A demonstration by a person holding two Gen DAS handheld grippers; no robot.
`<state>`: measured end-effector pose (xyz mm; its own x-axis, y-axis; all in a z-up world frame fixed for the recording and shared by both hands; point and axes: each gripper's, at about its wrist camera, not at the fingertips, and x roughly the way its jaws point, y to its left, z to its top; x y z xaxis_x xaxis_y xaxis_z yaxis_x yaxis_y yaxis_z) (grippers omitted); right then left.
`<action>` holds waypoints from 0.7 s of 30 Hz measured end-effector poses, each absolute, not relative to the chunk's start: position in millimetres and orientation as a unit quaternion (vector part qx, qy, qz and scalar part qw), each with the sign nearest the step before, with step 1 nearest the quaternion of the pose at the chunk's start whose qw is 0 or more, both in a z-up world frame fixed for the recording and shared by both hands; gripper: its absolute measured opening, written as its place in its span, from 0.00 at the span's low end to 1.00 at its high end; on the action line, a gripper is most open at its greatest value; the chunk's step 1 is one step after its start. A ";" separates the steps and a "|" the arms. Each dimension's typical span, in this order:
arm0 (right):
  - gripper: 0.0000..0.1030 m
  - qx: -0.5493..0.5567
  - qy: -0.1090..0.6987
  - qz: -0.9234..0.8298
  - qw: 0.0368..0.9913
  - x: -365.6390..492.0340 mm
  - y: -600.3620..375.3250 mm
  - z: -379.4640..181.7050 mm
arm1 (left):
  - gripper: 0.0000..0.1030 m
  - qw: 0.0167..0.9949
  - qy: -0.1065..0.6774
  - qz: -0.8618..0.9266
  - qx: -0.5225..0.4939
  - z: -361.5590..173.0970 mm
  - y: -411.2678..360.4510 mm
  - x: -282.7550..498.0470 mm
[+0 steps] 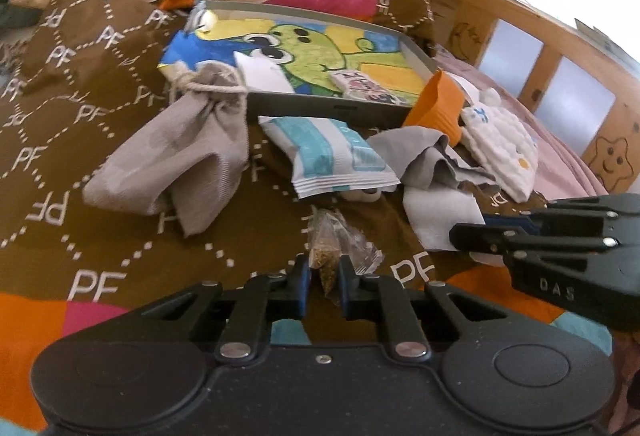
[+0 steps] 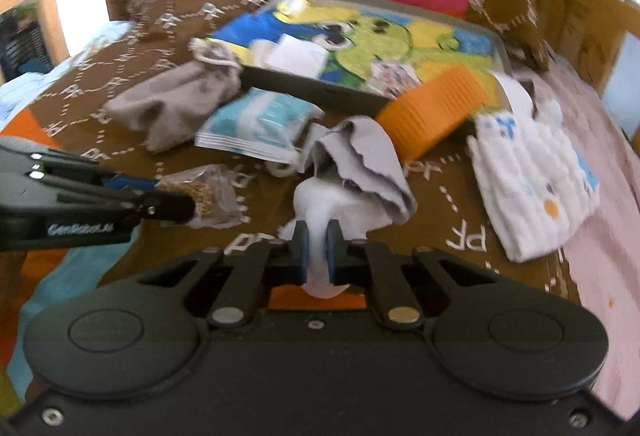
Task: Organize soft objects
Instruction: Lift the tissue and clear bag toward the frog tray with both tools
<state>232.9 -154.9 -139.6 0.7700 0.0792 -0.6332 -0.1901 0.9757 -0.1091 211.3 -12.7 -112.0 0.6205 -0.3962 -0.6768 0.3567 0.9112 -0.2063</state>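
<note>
My left gripper [image 1: 325, 268] is shut on a small clear bag of brown grains [image 1: 330, 252], low over the brown patterned blanket [image 1: 100, 116]. In the right wrist view that bag [image 2: 212, 196] sits at the left gripper's tip [image 2: 176, 205]. My right gripper [image 2: 316, 238] is shut on a white cloth [image 2: 320, 200], pinched into a fold between the blue pads. A crumpled grey cloth [image 2: 360, 164] lies on top of the white cloth. The right gripper [image 1: 460, 236] enters the left wrist view from the right, at the white cloth [image 1: 436, 216].
A grey drawstring pouch [image 1: 180, 156], a white and teal wipes packet [image 1: 332, 152], an orange ribbed cup [image 1: 436, 108] and a white quilted cloth [image 1: 500, 152] lie nearby. Behind them stands a grey tray [image 1: 320, 106] lined with a frog picture. A wooden bed rail [image 1: 552, 48] runs along the right.
</note>
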 end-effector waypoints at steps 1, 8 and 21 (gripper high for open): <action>0.03 -0.091 0.327 0.076 0.938 230.6 -152.1 -137.7 | 0.14 0.901 0.382 -0.204 -0.027 -110.6 -11.3 209.5; 0.03 -0.123 0.276 0.124 0.945 207.5 -135.5 -118.9 | 0.14 0.910 0.372 -0.180 -0.036 -94.8 -1.4 191.1; 0.03 -0.159 0.186 0.142 0.959 169.7 -115.7 -85.7 | 0.14 0.937 0.313 -0.132 -0.079 -60.9 22.8 163.9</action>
